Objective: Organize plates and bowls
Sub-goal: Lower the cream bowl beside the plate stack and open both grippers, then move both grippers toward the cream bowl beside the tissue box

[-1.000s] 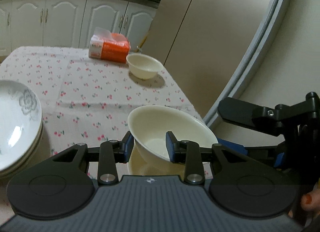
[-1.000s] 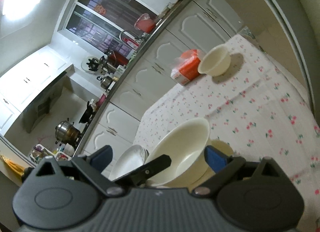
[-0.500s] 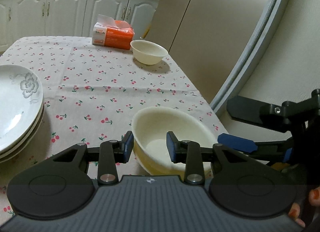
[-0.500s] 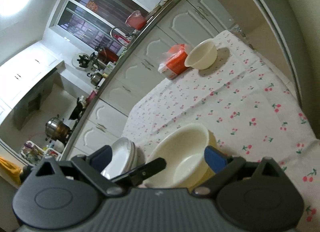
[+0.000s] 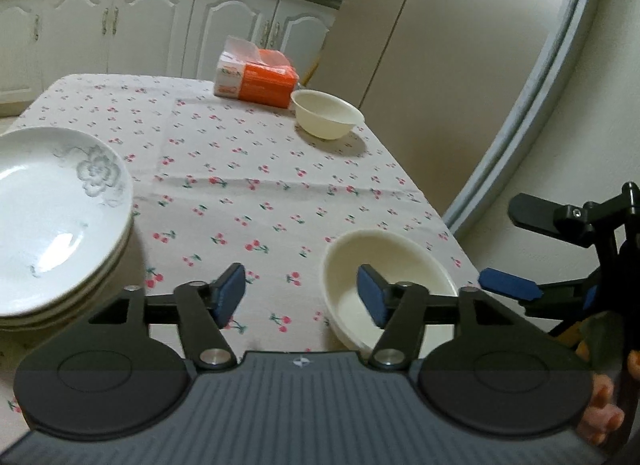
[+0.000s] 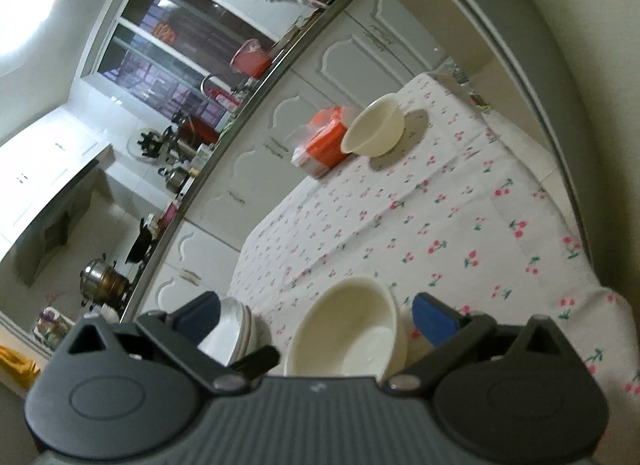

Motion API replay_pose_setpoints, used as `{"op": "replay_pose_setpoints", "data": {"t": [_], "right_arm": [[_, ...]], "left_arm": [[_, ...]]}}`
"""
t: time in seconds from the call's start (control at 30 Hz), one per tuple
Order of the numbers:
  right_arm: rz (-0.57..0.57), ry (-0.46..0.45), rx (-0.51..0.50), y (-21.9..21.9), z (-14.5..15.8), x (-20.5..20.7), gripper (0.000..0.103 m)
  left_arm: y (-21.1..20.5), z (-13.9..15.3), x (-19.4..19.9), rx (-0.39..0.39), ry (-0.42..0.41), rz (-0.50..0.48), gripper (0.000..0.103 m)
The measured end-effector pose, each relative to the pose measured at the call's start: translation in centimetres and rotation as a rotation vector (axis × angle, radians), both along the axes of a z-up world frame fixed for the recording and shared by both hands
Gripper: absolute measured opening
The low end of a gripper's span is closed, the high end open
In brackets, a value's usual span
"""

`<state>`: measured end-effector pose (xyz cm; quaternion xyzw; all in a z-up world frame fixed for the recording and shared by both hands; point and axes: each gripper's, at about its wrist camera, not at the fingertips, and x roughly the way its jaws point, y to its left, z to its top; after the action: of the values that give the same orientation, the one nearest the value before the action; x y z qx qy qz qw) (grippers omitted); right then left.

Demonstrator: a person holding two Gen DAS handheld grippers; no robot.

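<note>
Left gripper [image 5: 301, 297] points downward, jaws opening, nothing pressed between its pads. Right gripper [image 6: 316, 319] sits at its three o'clock, jaws spreading wide too.

The left gripper [image 5: 300, 297] has a grey ribbed body with a small white mark at its front edge. On each side of the mark sits a round black disc, and from there black arms run forward on silver rivets. Flat blue pads [image 5: 230, 293] tip the fingers. The right gripper [image 6: 316, 319] is built the same: grey ribbed body, black discs, triangular cut-outs, silver rivets and blue pads. Beside it, fingertips [image 5: 600, 405] show orange-painted nails.
</note>
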<state>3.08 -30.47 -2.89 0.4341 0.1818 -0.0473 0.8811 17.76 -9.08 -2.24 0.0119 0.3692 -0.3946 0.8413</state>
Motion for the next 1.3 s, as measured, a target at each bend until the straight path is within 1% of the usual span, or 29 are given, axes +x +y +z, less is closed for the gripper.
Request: {"op": "replay_pose_setpoints", "data": {"t": [0.07,0.1,0.13,0.23,0.5,0.67,0.9,0.97,1.1,1.23,1.3], "right_arm": [[-0.013,0.005,-0.009,-0.1,0.0,-0.1,0.102],[-0.022,0.01,-0.013,-0.2,0.0,-0.1,0.102],[-0.028,0.013,-0.016,-0.2,0.0,0.0,0.102],[-0.036,0.027,-0.031,-0.2,0.1,0.2,0.102],[-0.06,0.069,-0.136,-0.1,1.3,1.4,0.102],[-0.066,0.073,-0.164,-1.1,2.1,2.8,0.102],[-0.052,0.063,-0.164,-3.2,3.3,5.3,0.102],[-0.047,0.068,-0.174,-3.6,3.6,6.2,0.102],[-0.038,0.073,-0.192,-4.3,3.8,8.2,0.102],[-0.046,0.075,-0.183,-5.3,3.5,10.2,0.102],[-0.046,0.072,-0.195,-5.9,3.5,11.3,0.102]], "left_arm": [[0.2,0.0,0.4,-0.002,-0.002,0.003,0.084],[0.3,0.1,0.6,-0.002,-0.004,0.006,0.09],[0.4,0.2,0.6,-0.002,-0.006,0.011,0.093],[0.3,0.2,1.0,0.004,-0.011,0.018,0.099],[-0.1,0.6,2.3,0.017,-0.023,0.039,0.102],[-1.1,1.3,3.8,0.006,-0.028,0.054,0.103],[-2.8,3.0,6.8,-0.014,-0.027,0.084,0.103],[-3.6,3.2,7.7,-0.008,-0.022,0.088,0.103],[-5.5,3.5,9.3,0.023,-0.056,0.1,0.103],[-7.5,3.4,11.0,0.051,-0.076,0.107,0.103],[-8.7,3.5,12.1,0.064,-0.084,0.117,0.103]]}}
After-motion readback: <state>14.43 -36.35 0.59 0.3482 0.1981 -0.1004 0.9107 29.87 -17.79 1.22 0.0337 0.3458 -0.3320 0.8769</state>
